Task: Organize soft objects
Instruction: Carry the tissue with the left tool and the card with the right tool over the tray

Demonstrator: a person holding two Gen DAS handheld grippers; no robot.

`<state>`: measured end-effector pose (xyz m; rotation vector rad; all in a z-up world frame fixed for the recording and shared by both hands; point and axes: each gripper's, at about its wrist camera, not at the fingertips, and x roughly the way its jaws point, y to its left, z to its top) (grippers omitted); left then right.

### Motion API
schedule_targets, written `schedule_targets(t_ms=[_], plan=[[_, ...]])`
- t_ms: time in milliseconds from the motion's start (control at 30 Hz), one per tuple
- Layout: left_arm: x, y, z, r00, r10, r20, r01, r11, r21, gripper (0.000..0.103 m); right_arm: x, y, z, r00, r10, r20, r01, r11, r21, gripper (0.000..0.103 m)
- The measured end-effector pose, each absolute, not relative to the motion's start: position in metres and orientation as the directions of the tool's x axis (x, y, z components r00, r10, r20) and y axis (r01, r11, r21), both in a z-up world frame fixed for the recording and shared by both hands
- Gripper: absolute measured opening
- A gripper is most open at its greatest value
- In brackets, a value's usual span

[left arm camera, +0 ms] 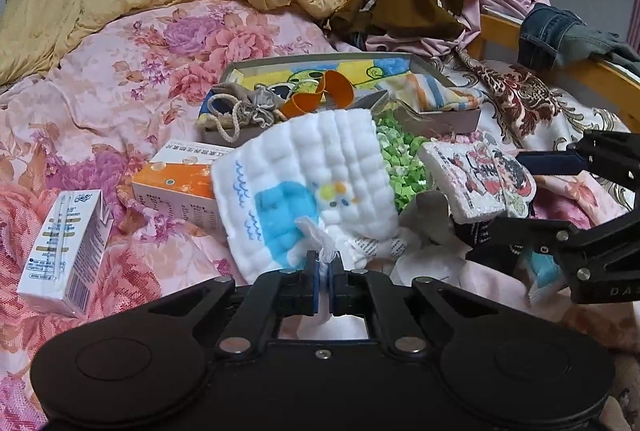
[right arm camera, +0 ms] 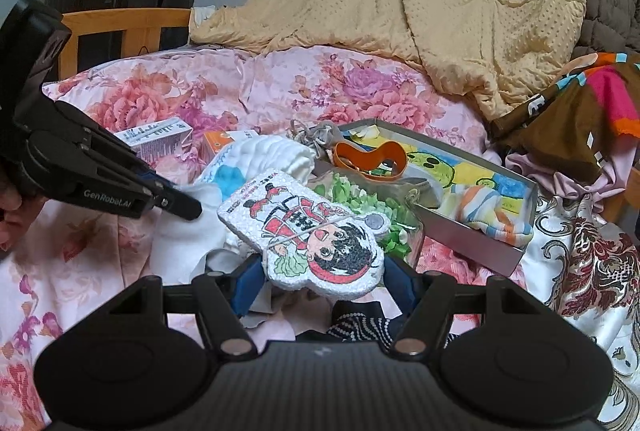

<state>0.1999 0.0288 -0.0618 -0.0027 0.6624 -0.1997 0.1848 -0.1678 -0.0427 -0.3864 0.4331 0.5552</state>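
Left tool (left arm camera: 325,263) pinched tight on corner of white quilted cloth (left arm camera: 308,187); cloth hangs lifted over floral bed (left arm camera: 120,71), likely for moving or folding.

Right tool (right arm camera: 320,271) spread wide around foam cartoon pad (right arm camera: 320,231), pads on its 2 edges, holding it above clutter.

Shallow box (right arm camera: 480,231) beyond: striped cloth (right arm camera: 496,215), orange band (right arm camera: 372,155). Clear container (right arm camera: 416,231) beside it: green paper bits (right arm camera: 352,195).

2 cartons (left arm camera: 64,247) lie on bed.

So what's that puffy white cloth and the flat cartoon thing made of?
The white cloth, pinched at its corner by the left claw, looks like soft matte cotton gauze: puffy quilted squares and a frayed edge. The cartoon board, between the right claw's blue pads, looks like white foam: its thick edge is grainy and beaded, with a printed face on top.
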Motion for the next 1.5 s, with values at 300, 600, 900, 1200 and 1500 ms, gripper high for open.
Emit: schedule_targets(t_ms=[300, 600, 900, 1200, 1500], plan=[[0.194, 0.029, -0.045, 0.816, -0.216, -0.537, 0.19, 0.976, -0.104, 0.002, 0.185, -0.172, -0.04, 0.798, 0.403, -0.449, -0.537, 0.813, -0.225, 0.07], [0.187, 0.029, -0.031, 0.841, -0.243, -0.484, 0.199, 0.97, -0.141, 0.002, 0.186, -0.176, -0.036, 0.82, 0.391, -0.418, -0.507, 0.836, -0.212, 0.07], [0.178, 0.03, -0.014, 0.868, -0.258, -0.424, 0.205, 0.965, -0.166, 0.002, 0.187, -0.18, -0.034, 0.843, 0.371, -0.39, -0.469, 0.862, -0.193, 0.07], [0.175, 0.032, 0.002, 0.893, -0.254, -0.371, 0.208, 0.965, -0.159, 0.002, 0.191, -0.182, -0.036, 0.845, 0.356, -0.4, -0.451, 0.876, -0.173, 0.07], [0.209, 0.028, 0.032, 0.912, -0.262, -0.315, 0.209, 0.959, -0.192, 0.002, 0.225, -0.188, -0.022, 0.858, 0.334, -0.391, -0.415, 0.898, -0.144, 0.07]])
